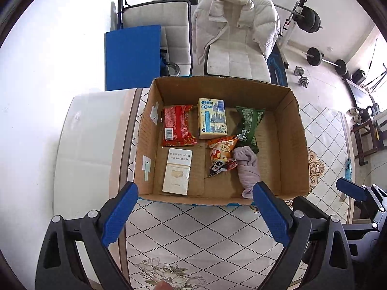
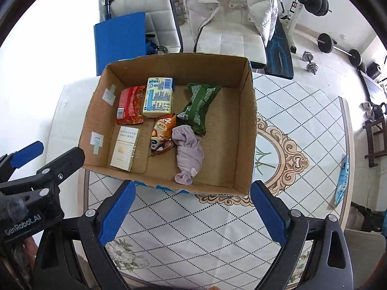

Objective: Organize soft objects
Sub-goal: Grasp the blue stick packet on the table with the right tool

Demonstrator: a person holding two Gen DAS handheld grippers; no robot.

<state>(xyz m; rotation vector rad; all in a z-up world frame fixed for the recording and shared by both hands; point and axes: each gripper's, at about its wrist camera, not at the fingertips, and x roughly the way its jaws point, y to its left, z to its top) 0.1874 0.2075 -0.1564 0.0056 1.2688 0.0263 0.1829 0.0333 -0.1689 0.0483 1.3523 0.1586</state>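
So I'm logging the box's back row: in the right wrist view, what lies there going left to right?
Red packet → yellow carton → green packet.

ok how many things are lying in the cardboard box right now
6. Back row: red packet, yellow carton, green packet. Front: white box at left, orange snack bag mid-floor, purple cloth beside it. Nothing looks hidden.

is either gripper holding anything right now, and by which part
Nothing is held. The left gripper and right gripper are both open, empty, short of the cardboard box.
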